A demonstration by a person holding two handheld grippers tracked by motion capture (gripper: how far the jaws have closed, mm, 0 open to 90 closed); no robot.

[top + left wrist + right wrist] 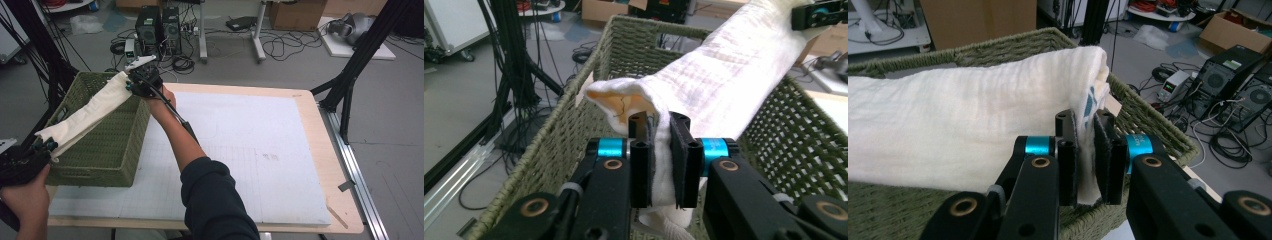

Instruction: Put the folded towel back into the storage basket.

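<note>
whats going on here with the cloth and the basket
A person holds a folded cream cloth stretched between two handheld grippers, above a green woven basket at the table's left edge. The left gripper is shut on the near end of the cloth, the right gripper on the far end. The cloth hangs over the basket's opening, not yet lying inside it.

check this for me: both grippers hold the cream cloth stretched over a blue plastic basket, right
Not quite. The basket is green and woven, as the high view shows. The rest stands: the left gripper and right gripper each clamp an end of the cream cloth stretched above it.
</note>
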